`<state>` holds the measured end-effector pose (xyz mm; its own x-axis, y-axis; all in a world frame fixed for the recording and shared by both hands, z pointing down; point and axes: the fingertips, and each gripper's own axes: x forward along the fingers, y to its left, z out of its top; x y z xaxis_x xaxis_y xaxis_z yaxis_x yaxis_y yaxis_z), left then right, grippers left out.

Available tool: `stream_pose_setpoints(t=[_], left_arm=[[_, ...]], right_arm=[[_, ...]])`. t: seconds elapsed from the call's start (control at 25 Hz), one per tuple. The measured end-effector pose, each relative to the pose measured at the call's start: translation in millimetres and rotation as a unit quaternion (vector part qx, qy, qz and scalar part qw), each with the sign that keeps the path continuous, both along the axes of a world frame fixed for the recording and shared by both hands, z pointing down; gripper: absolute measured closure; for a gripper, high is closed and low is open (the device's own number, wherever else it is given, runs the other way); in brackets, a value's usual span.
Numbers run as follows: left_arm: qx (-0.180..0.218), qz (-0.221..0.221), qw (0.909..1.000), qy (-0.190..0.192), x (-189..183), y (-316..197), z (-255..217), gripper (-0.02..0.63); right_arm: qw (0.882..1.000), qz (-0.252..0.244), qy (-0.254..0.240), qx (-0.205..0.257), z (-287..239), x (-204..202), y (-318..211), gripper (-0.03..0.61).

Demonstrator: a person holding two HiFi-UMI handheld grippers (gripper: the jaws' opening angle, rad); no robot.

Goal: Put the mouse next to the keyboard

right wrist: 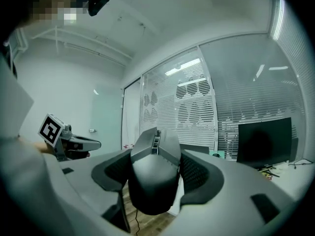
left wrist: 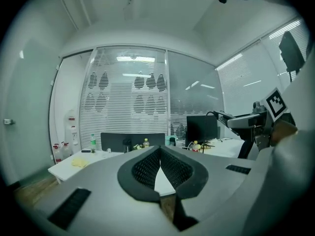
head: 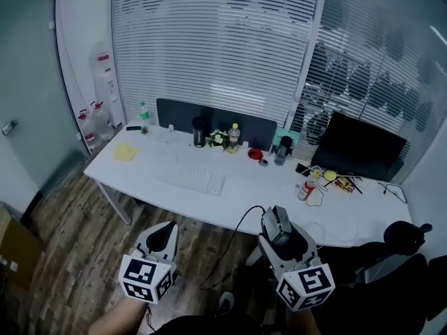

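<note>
A dark grey wired mouse (right wrist: 155,173) sits clamped between the pads of my right gripper (right wrist: 156,168); in the head view the mouse (head: 276,223) rides in that gripper (head: 278,227) off the table's near edge, its cable hanging down. The white keyboard (head: 191,179) lies flat on the white table (head: 237,204), left of centre. My left gripper (head: 162,237) hangs lower left, in front of the table; its jaws meet at the tips with nothing between them (left wrist: 160,157).
Along the table's back stand bottles, a dark cup (head: 200,132), a small plant, a red bowl (head: 255,155) and a dark divider panel. A black monitor (head: 357,147) and cable clutter occupy the right end. A yellow cloth (head: 126,151) lies far left. Wooden floor lies below.
</note>
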<state>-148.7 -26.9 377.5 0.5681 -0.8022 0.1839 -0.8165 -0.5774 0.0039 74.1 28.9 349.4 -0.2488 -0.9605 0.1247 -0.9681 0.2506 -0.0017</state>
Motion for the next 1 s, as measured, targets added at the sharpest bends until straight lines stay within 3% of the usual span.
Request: stream_pose_setpoints(t=[0.4,0.8,1.0], left_arm=[[0.024,-0.048,0.9983,0.021,45.9,-67.5,-9.8,0.586],[0.018,-0.034,0.9992,0.006,91.1,-107.0,-1.9,0.586],[0.007,-0.031,0.9995,0.0,91.3,-129.5,1.2,0.586]], right_arm=[[0.999,-0.036,-0.011,0.004,0.6,42.3,-77.9,0.284],[0.999,-0.054,-0.006,0.006,7.4,80.4,-126.2,0.284],[0.998,-0.055,-0.007,0.012,8.4,82.3,-145.7,0.285]])
